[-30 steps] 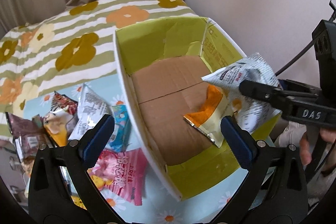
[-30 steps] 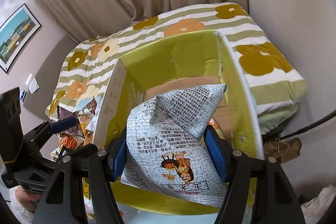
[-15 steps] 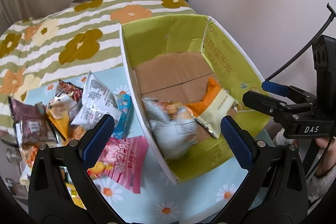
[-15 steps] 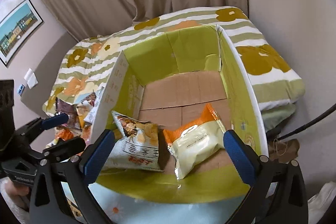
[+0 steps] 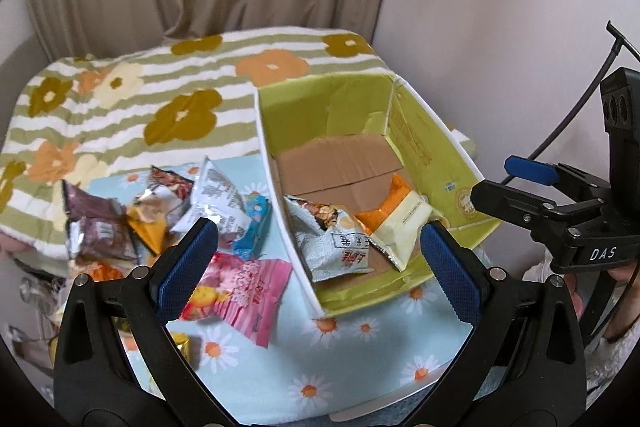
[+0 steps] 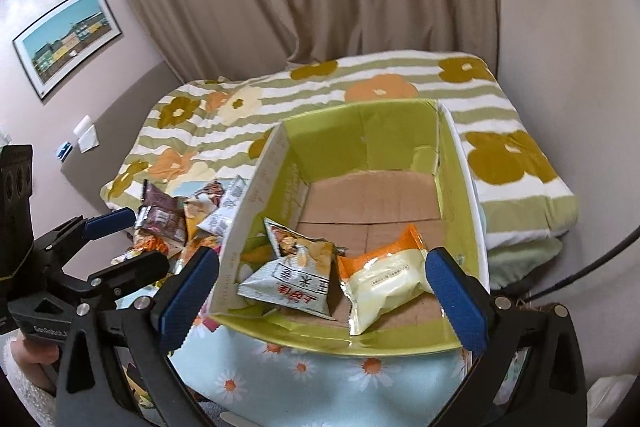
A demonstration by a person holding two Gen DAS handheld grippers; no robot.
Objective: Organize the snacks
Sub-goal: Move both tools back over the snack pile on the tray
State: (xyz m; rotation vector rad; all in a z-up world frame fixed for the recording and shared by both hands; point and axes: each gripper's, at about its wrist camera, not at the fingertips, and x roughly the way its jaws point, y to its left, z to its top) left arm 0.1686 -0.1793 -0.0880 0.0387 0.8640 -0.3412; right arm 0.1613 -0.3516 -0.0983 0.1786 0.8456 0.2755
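Snack packets, grey (image 6: 294, 277) and orange-cream (image 6: 386, 277), lie flat in the green carton (image 6: 466, 195), long axes toward its far wall. Both grippers, left (image 5: 316, 259) and right (image 6: 320, 295), gape, holding nothing.

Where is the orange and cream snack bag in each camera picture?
Left wrist view: the orange and cream snack bag lies right of centre, inside the green cardboard box.
Right wrist view: it lies at lower centre-right.
Shared landmark: the grey chip bag lies just left of it.

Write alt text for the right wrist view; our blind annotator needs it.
Two snack bags, a grey one and an orange-and-cream one, lie inside an open green cardboard box beyond the right gripper, jaws open and empty.
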